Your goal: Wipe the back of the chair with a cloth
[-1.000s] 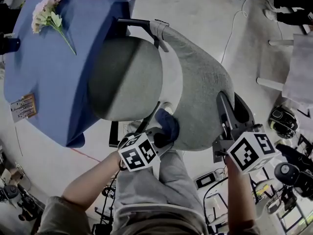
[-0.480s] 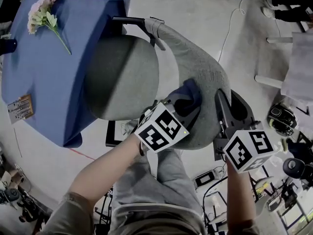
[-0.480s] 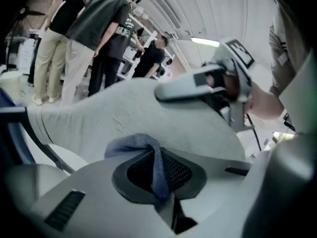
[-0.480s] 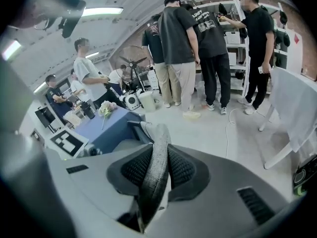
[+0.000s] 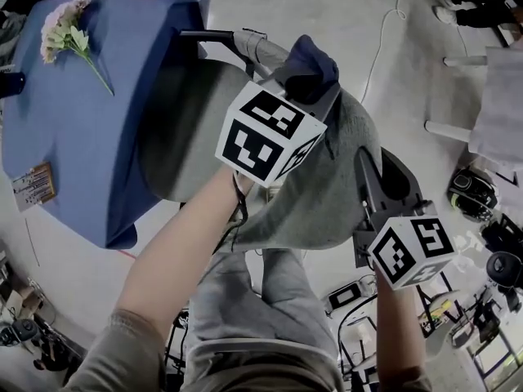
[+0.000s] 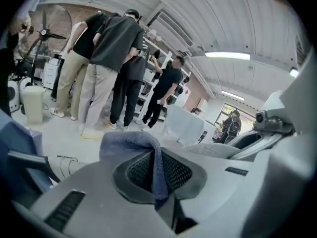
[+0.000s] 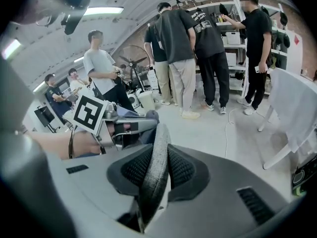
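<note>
The grey fabric chair back (image 5: 327, 190) curves away from me, with its seat (image 5: 192, 137) to the left. A dark blue cloth (image 5: 309, 62) is bunched on the far upper part of the back, and my left gripper (image 5: 315, 86) is shut on it. In the left gripper view the cloth (image 6: 132, 144) hangs folded between the pads of the left gripper (image 6: 156, 175). My right gripper (image 5: 376, 174) is at the back's right edge. In the right gripper view that grey edge (image 7: 157, 148) is pinched between the pads of the right gripper (image 7: 154, 165).
A table under a blue cover (image 5: 73, 121) stands left of the chair, with a flower sprig (image 5: 67, 24) and a card (image 5: 36, 183) on it. A white chair (image 5: 494, 109), cables and gear lie on the floor at right. Several people (image 7: 198, 43) stand beyond.
My left gripper has carried the cloth from the near lower edge of the chair back up along it to the far upper part. The right gripper has stayed at the back's right edge.
</note>
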